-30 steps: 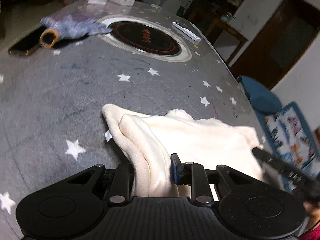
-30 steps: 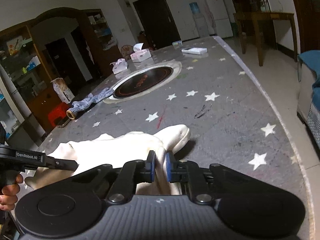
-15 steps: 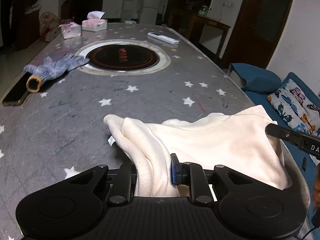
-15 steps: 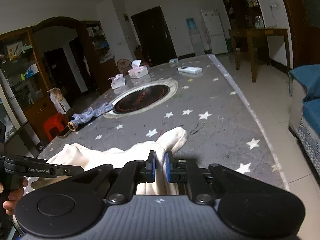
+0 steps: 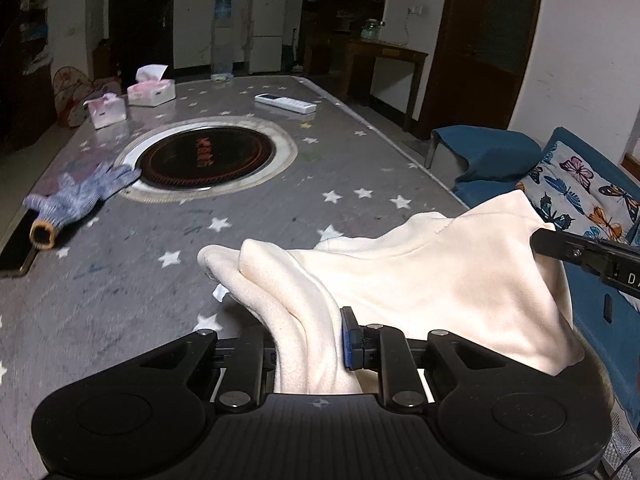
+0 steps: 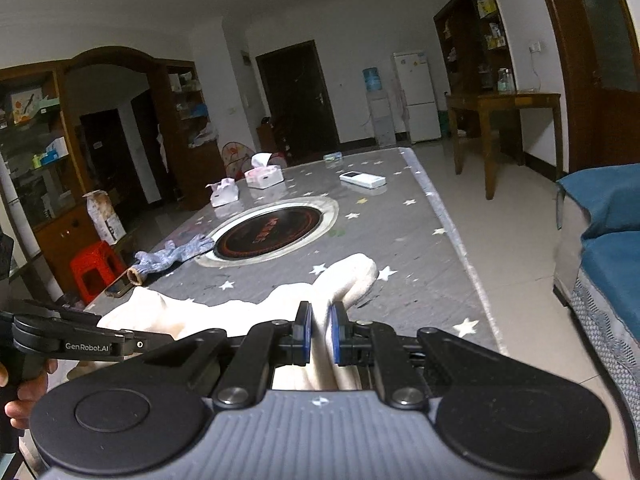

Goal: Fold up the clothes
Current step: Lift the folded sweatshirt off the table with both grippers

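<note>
Garment: a cream top (image 5: 436, 280) is held up between the two tongs at the near end of the desk; its bunched folds stick out beyond each grip, and the stretch between hangs as a slack sheet.
Garment, right view: the same cream top (image 6: 344, 280) shows a rounded fold poking forward over the desk top, with more cloth spread toward the near left corner.
Left tongs: the left tongs (image 5: 308, 340) are closed tight on a thick bundle of the top, with the blue pad of the right-hand finger pressed against the cloth.
Right tongs: the right tongs (image 6: 319, 332) are closed on a narrower fold of the top, both blue pads touching it, only the cloth between them.
Desk: the desk (image 5: 280, 208) carries a grey cover printed with white stars.
Hotplate: a round black hotplate (image 5: 206, 158) with a pale ring is set into the middle of the desk.
Glove: a blue-grey knitted glove (image 5: 76, 198) lies by the left edge, its fingertips touching the hotplate's ring.
Phone: a dark phone (image 5: 16, 248) lies at the left edge, just beside the glove's cuff.
Tissue boxes: two pink tissue boxes (image 5: 151, 90) stand near the far left corner.
Remote: a white remote (image 5: 285, 103) lies near the far right corner.
Sofa: a blue sofa (image 5: 492, 160) stands off the right edge, with a butterfly-print cushion (image 5: 580, 196) on it.
</note>
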